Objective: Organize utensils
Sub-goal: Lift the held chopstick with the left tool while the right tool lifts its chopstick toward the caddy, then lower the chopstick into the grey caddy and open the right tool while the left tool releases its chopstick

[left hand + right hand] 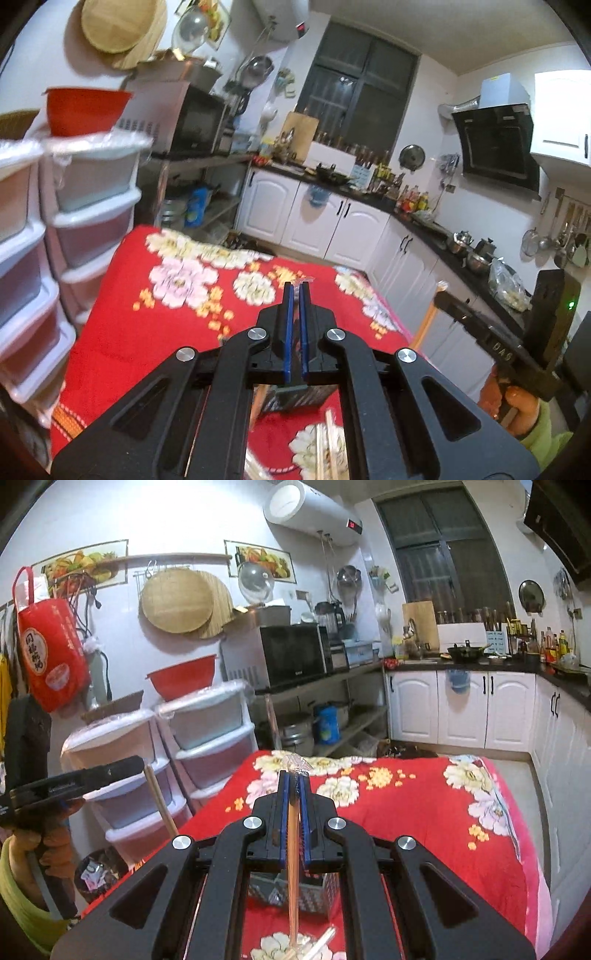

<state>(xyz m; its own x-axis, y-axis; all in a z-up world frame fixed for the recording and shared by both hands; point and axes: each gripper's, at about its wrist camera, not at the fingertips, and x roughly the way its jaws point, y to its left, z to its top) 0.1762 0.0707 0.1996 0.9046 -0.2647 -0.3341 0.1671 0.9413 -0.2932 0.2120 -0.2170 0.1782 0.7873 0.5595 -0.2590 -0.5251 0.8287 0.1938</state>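
My left gripper is shut on a thin clear-wrapped utensil whose plastic tip shows at the fingertips, held above the red floral table. My right gripper is shut on a pair of wooden chopsticks in clear wrap, which hang down between the fingers. More wrapped chopsticks lie on the table below in both views. A metal mesh holder stands on the table under the right gripper; it also shows in the left wrist view. The other gripper appears at the right and at the left.
Plastic drawer towers with a red bowl on top stand left of the table. A shelf with a microwave is behind. White cabinets and a cluttered black counter run along the far and right sides.
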